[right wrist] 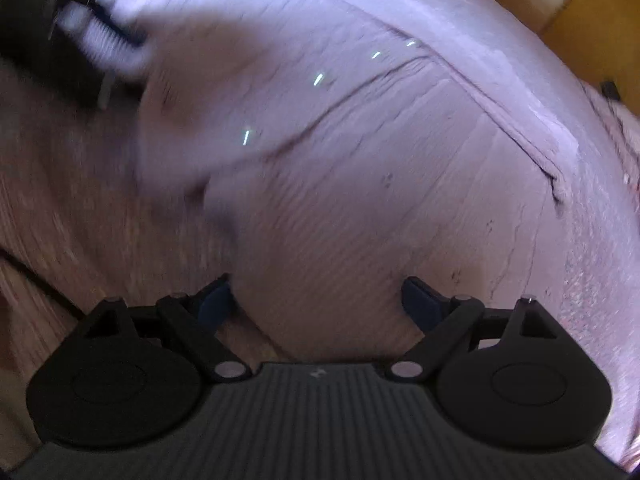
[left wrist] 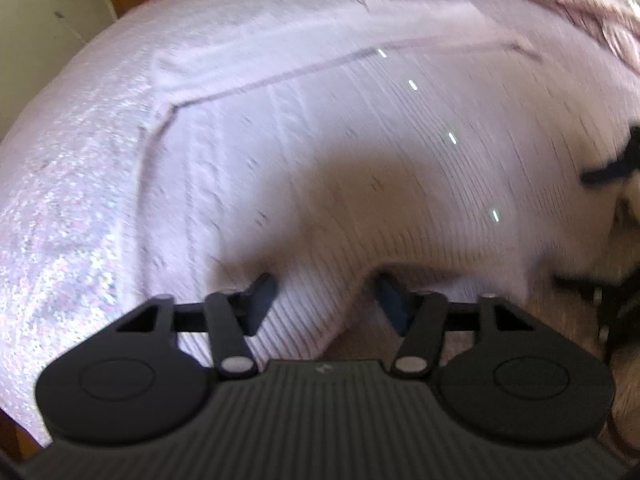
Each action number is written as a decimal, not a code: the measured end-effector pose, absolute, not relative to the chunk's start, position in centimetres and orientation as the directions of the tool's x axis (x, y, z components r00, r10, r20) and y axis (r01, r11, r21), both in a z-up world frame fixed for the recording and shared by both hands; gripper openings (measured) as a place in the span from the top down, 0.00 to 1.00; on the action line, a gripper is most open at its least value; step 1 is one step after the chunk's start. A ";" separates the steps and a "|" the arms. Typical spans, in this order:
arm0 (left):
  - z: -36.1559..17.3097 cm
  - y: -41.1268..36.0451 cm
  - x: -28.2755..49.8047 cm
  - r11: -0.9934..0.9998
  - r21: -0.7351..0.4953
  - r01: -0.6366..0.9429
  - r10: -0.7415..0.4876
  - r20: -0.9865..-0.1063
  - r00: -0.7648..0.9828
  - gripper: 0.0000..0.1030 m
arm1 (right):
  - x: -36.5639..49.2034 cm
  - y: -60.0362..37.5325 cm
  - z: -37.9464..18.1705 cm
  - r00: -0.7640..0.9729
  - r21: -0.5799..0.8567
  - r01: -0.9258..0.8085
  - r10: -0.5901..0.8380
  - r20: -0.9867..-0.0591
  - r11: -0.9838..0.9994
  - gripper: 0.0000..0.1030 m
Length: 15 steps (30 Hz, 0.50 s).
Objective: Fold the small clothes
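My left gripper points down at a pale pink ribbed knit garment; its jaws stand apart with a corner of the hem lying between them, and through the blur I cannot tell whether the blue pads press on the cloth or only flank it. The garment fills the middle of the left wrist view, with a dark seam line running from the left centre up toward the upper right, and a row of small bright buttons slanting down the right half. Under it, along the left edge, lies a speckled pink cloth, and a crumpled pink fabric sits in the upper right corner. In the right wrist view my right gripper is spread wide, its pads clear of the knit, with a rounded edge of the garment lying between the fingers. The same buttons curve across the upper middle there. Brown wooden floor shows at the left, and my other gripper, dark and blurred, occupies the upper left corner.
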<state>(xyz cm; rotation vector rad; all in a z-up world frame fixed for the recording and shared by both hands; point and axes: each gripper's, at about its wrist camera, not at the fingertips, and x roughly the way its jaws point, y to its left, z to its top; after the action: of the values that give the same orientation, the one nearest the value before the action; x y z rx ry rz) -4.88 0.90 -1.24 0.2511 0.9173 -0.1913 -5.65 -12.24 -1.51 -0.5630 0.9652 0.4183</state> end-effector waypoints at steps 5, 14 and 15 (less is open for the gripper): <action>-0.3 1.6 -4.1 0.968 0.075 0.239 -0.087 -0.794 0.602 0.45 | -5.4 -10.4 -2.1 0.576 -0.369 -0.552 0.022 -0.817 0.748 0.09; 0.2 2.0 -5.8 0.945 0.013 0.327 -0.195 -0.781 0.593 0.37 | -3.8 -11.7 -0.4 0.671 -0.277 -0.332 0.019 -0.742 0.902 0.09; 0.4 1.9 -6.2 0.941 0.015 0.337 -0.203 -0.772 0.602 0.37 | -3.8 -12.0 -0.2 0.682 -0.267 -0.310 0.018 -0.731 0.913 0.10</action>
<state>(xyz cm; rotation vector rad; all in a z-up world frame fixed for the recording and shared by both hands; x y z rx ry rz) -6.17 1.90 0.37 0.1654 0.8703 -0.3146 -3.82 -11.96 -0.18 -0.3896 0.8035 0.1889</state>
